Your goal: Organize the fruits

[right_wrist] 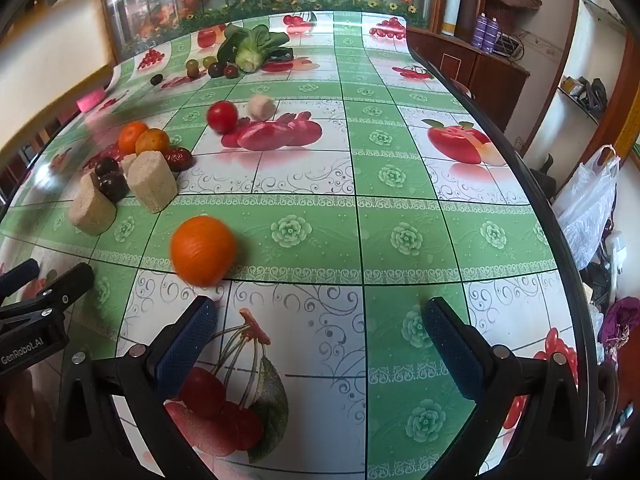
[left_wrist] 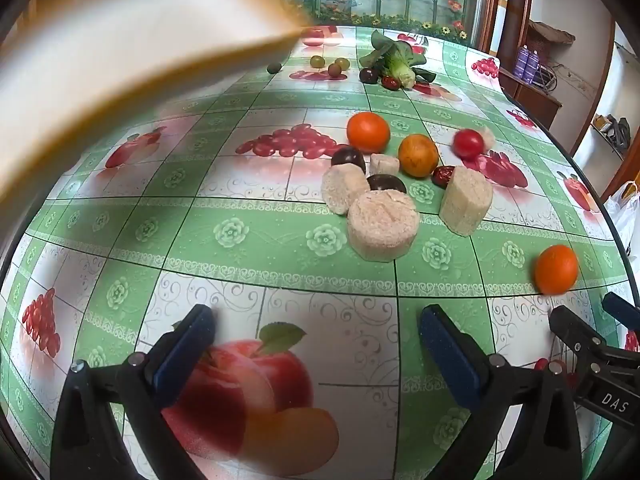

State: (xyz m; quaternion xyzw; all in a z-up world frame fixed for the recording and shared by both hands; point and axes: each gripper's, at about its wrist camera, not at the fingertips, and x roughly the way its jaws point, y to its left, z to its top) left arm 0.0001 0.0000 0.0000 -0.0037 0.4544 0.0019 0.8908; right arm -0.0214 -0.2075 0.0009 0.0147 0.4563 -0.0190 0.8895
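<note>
1. The left gripper (left_wrist: 316, 344) hangs over the tablecloth (left_wrist: 240, 232) with its blue-padded jaws spread wide and nothing between them (only a printed apple lies below).
2. Ahead of it, near the middle of the table, sits a cluster: pale cylinder blocks (left_wrist: 382, 226), dark plums (left_wrist: 349, 157), an orange (left_wrist: 368, 132), a yellow-orange fruit (left_wrist: 418, 155) and a red tomato (left_wrist: 468, 144).
3. A lone orange (right_wrist: 203, 250) rests apart from that cluster, just ahead of the right gripper's left finger (right_wrist: 188, 344), looking blurred.
4. The right gripper (right_wrist: 320, 340) is likewise wide open and empty.
5. Far back lie a leafy green vegetable (right_wrist: 250, 50) and small grapes (right_wrist: 193, 66).
</note>
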